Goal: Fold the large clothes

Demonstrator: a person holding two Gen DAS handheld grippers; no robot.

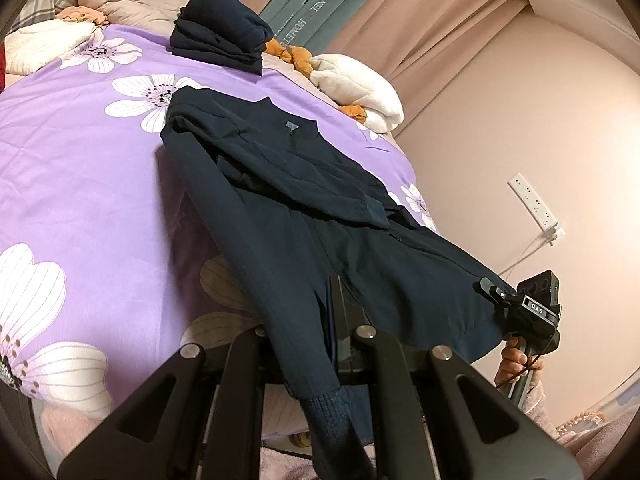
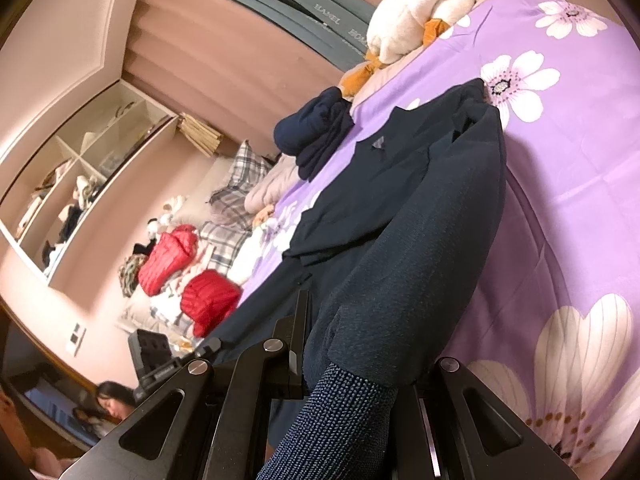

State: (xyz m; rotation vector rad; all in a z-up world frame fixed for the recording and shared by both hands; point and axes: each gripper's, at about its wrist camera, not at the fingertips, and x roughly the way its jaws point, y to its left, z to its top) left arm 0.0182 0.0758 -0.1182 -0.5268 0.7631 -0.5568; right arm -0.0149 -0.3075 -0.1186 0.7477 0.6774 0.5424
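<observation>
Holding the dark navy jacket (image 1: pixel 304 200) by its lower edge, you have both grippers clamped on cloth: your left gripper (image 1: pixel 340 320) pinches the hem near the ribbed cuff hanging over its frame, and your right gripper (image 1: pixel 490 290) bites the hem corner further along, its jaws together on the fabric. In the right wrist view the right gripper (image 2: pixel 320 364) has a sleeve draped across it. That two-corner hold looks chosen to keep the hem taut and raised, so the lower half can be carried up over the chest, which lies on the purple floral bedspread (image 1: pixel 80 168) with one sleeve already crossed over the front. Count one jacket in work, one folded dark stack (image 1: pixel 220 36) near the bed's far end, one white plush toy (image 1: pixel 356 84), and two red padded jackets (image 2: pixel 168 256) by the pillows.
</observation>
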